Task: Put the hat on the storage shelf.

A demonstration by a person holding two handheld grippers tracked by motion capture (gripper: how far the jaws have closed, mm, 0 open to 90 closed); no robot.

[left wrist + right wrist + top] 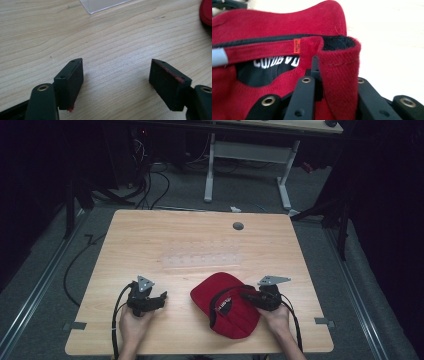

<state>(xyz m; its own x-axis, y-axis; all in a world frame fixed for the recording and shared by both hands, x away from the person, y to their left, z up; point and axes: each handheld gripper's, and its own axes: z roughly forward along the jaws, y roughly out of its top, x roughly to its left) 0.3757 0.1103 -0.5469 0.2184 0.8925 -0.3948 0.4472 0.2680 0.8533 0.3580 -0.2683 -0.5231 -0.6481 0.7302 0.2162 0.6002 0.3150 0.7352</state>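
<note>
Grasp step: the right hand-held gripper [251, 296] is clamped on the rear band of the red cap [227, 307], with the fabric folded between the jaws in the right gripper view. The cap lies upside down on the table [200, 245], near the front edge, its hollow facing up with nothing visible inside. The left hand-held gripper [161, 297] rests on the table well to the cap's left, jaws wide and empty. Likely next: lifting or turning the cap, which would want the left one to take the opposite edge so the soft crown doesn't sag.
</note>
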